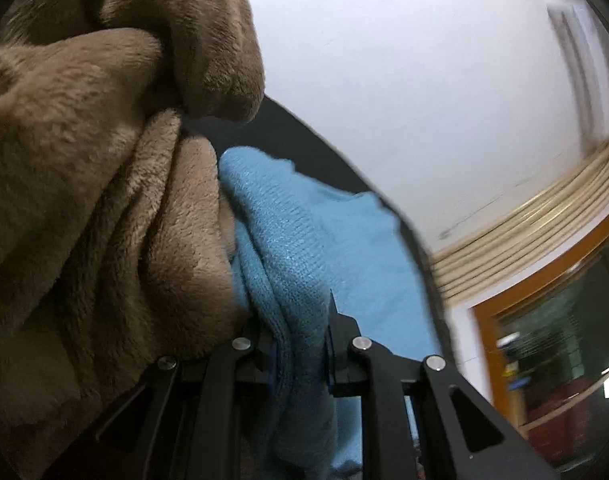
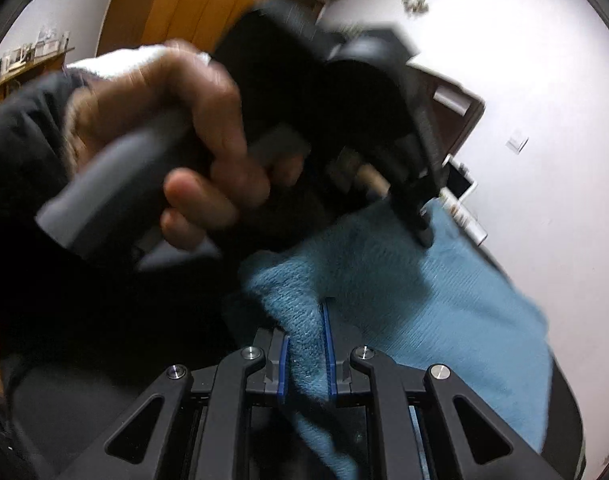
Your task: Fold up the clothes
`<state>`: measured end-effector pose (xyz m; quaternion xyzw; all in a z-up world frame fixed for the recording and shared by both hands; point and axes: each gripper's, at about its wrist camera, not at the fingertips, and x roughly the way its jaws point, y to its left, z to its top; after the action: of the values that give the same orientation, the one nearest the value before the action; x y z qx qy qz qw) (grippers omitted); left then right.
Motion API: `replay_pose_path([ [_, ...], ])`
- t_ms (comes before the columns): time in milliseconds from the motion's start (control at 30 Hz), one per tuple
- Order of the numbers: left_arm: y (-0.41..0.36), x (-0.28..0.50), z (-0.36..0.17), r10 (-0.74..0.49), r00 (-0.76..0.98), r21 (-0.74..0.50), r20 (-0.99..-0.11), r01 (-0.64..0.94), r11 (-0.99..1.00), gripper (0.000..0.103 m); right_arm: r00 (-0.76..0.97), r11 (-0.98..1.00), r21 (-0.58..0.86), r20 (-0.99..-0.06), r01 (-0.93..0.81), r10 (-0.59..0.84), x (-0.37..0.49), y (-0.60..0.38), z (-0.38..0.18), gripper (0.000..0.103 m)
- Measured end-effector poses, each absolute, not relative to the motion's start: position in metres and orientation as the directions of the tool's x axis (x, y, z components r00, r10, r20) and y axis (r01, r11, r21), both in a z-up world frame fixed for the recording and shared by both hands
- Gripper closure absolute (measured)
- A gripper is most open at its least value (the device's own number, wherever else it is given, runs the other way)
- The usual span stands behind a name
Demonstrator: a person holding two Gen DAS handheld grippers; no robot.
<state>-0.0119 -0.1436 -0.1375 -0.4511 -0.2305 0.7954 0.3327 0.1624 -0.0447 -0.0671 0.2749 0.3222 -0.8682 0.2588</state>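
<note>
- Item, task's thing: a light blue knitted garment [image 1: 304,240], held up off any surface and hanging between the two grippers; in the right wrist view it is spreading toward 4 o'clock.
- Left gripper [image 1: 300,344]: clenched on a bunched fold of the blue knit, with several layers squeezing between its black fingers.
- Right gripper [image 2: 306,344]: its blue-edged pads are pinching a thin ridge of the same garment.
- A person's hand [image 2: 192,136], at 10 o'clock in the right wrist view, is gripping the grey handle of the left tool, whose tip is biting the cloth at 2 o'clock.
- Other item: a tan plush fleece cloth [image 1: 96,184], filling 9 o'clock of the left wrist view and pressing against the blue knit.
- Risk: the right hold looks shallow, so the stretchy knit could be slipping out under tension.
- Risk: the left bunch looks uneven, so a crease could be setting crooked on laying down.
- Risk: the fleece could be catching and dragging along with the knit.
- Risk: both views are blurring, suggesting quick motion that could be twisting the cloth.
- Surface: no worktop is showing clearly; a dark curved edge is lying behind the cloth, nature unclear.
- Room: a white wall [image 1: 424,80], cream moulding and an orange wooden window frame [image 1: 544,280] at 4 o'clock; wooden panelling at 12 o'clock in the right view.
</note>
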Motion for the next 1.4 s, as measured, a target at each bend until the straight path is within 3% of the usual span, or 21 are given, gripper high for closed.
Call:
replay_pose_path([
  [167,-0.125,-0.001,-0.133,0.635,-0.433,-0.517,-0.64,-0.368,-0.773,0.081,-0.697,-0.665,-0.393,-0.664,0.635,-0.272,0.161,-0.041,-0.065,0.087],
  [333,-0.111,0.008,-0.132,0.574,-0.473,-0.423,-0.668,-0.392,-0.817,0.08,-0.644,-0.698,-0.266,-0.677,0.665,-0.355,0.166,-0.012,-0.049,0.078],
  [367,-0.111,0.008,-0.133,0.573,-0.475,-0.422,-0.668,-0.391,-0.818,0.08,-0.64,-0.709,-0.239,-0.672,0.663,-0.373,0.169,-0.002,-0.045,0.071],
  [400,-0.112,0.009,-0.133,0.571,-0.477,-0.421,-0.669,-0.39,-0.819,0.08,-0.65,-0.728,-0.221,-0.659,0.649,-0.379,0.174,0.01,-0.04,0.049],
  [467,-0.114,0.009,-0.134,0.567,-0.48,-0.418,-0.669,-0.387,-0.821,0.08,-0.681,-0.77,-0.187,-0.621,0.61,-0.389,0.183,0.037,-0.03,0.022],
  [500,-0.11,0.01,-0.134,0.564,-0.483,-0.416,-0.67,-0.386,-0.823,0.08,-0.698,-0.794,-0.165,-0.601,0.585,-0.389,0.187,0.054,-0.024,0.022],
  [633,-0.111,0.01,-0.134,0.567,-0.483,-0.424,-0.667,-0.381,-0.822,0.08,-0.764,-0.895,-0.099,-0.566,0.434,-0.308,0.199,0.119,-0.007,0.022],
  [767,-0.112,0.009,-0.137,0.57,-0.483,-0.428,-0.665,-0.379,-0.82,0.08,-0.754,-0.951,-0.031,-0.618,0.307,-0.223,0.188,0.174,-0.006,0.022],
  [1067,-0.122,0.004,-0.138,0.583,-0.474,-0.442,-0.66,-0.383,-0.811,0.08,-0.695,-0.944,-0.092,-0.7,0.316,-0.165,0.186,0.166,-0.032,0.022],
  [1133,-0.127,0.005,-0.139,0.582,-0.474,-0.441,-0.661,-0.383,-0.812,0.08,-0.693,-0.943,-0.099,-0.703,0.318,-0.16,0.169,0.155,-0.038,0.035],
  [1167,-0.129,0.005,-0.139,0.582,-0.474,-0.44,-0.661,-0.383,-0.812,0.08,-0.691,-0.944,-0.095,-0.705,0.315,-0.16,0.158,0.151,-0.041,0.049],
  [1400,-0.118,0.007,-0.141,0.588,-0.449,-0.457,-0.673,-0.372,-0.807,0.079,-0.707,-0.964,-0.086,-0.696,0.253,-0.124,0.138,0.163,-0.041,0.083],
])
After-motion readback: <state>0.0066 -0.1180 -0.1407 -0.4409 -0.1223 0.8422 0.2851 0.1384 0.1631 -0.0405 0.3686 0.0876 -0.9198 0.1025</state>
